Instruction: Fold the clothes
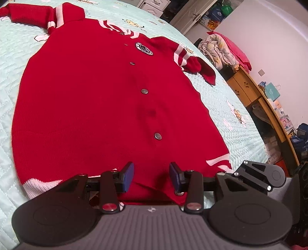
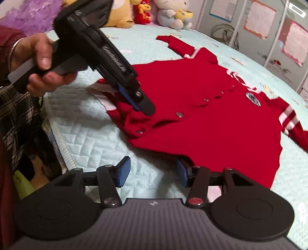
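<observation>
A red knit cardigan (image 1: 86, 100) with white stripes, snap buttons and a round badge lies flat, front up, on the pale green quilted bed (image 1: 236, 123). My left gripper (image 1: 151, 177) is open and tilted down onto the hem near the button line. Red fabric lies between its blue pads, bunched a little. In the right wrist view a hand (image 2: 44, 57) holds the left gripper (image 2: 138, 104) over the cardigan (image 2: 211, 125). My right gripper (image 2: 153, 171) is open at the hem's near edge. Its right pad touches the fabric and its left pad is over bare quilt (image 2: 86, 134).
Plush toys (image 2: 169, 13) sit at the far end of the bed. A wooden bed frame (image 1: 269, 107) and piled bedding (image 1: 217, 50) line the right side, with boxes and bags beyond. The mattress edge (image 2: 57, 134) runs close by a person in a checked garment.
</observation>
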